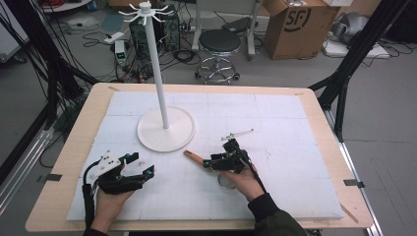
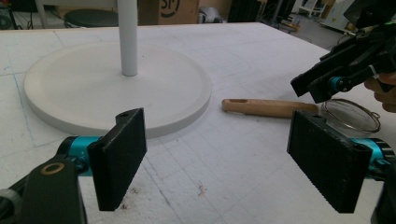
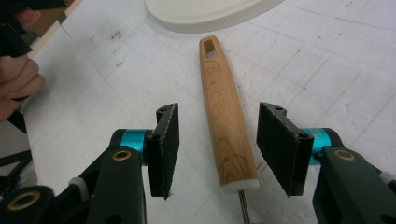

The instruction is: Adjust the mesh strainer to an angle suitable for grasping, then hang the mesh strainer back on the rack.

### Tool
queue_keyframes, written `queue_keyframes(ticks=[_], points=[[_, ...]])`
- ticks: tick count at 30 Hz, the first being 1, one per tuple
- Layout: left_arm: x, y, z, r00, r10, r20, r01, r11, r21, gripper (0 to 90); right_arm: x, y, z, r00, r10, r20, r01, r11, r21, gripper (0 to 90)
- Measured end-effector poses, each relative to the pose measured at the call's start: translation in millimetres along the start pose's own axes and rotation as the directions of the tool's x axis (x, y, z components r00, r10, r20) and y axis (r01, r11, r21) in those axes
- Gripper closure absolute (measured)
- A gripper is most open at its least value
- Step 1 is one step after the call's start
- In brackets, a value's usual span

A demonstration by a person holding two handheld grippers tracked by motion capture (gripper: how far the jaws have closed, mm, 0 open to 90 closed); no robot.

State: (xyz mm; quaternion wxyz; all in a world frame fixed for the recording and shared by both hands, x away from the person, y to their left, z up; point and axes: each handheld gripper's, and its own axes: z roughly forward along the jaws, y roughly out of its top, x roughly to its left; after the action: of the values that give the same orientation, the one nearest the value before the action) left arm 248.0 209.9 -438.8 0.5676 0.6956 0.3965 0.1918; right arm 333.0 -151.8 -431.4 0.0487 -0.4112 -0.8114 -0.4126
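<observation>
A small sieve with a wooden handle [image 1: 194, 158] and a wire mesh bowl [image 2: 350, 116] lies flat on the white foam mat, in front of the stand's base. My right gripper [image 1: 209, 163] hovers over the handle [image 3: 224, 107], which lies between its open jaws with a gap on each side; neither pad touches it. A thin wire runs out of the handle's near end. My left gripper [image 1: 140, 164] rests open at the mat's front left, with nothing between its jaws [image 2: 219, 154], and faces the sieve and the right gripper [image 2: 317, 86].
A white stand with a round base [image 1: 166, 129], a tall pole and hook arms at the top [image 1: 145, 10] occupies the mat's middle. A small metal rod [image 1: 238, 133] lies right of it. The wooden table edge [image 1: 74, 147] frames the mat. A stool and boxes stand beyond.
</observation>
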Motion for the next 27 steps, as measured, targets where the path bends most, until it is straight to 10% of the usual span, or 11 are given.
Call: queue_keyframes(ticks=[18,27], points=[[-0.4,0.0,0.7,1.0,0.002,0.002,-0.002,1.0,0.004,20.4,-0.5,-8.0,9.1,0.9996,-0.025,0.013,0.024,0.998,0.055,52.9],[-0.4,-0.2,1.3,1.0,0.004,0.003,-0.004,1.0,0.007,20.4,8.4,-11.1,13.7,0.9886,-0.118,0.094,0.11,0.991,0.081,58.3]])
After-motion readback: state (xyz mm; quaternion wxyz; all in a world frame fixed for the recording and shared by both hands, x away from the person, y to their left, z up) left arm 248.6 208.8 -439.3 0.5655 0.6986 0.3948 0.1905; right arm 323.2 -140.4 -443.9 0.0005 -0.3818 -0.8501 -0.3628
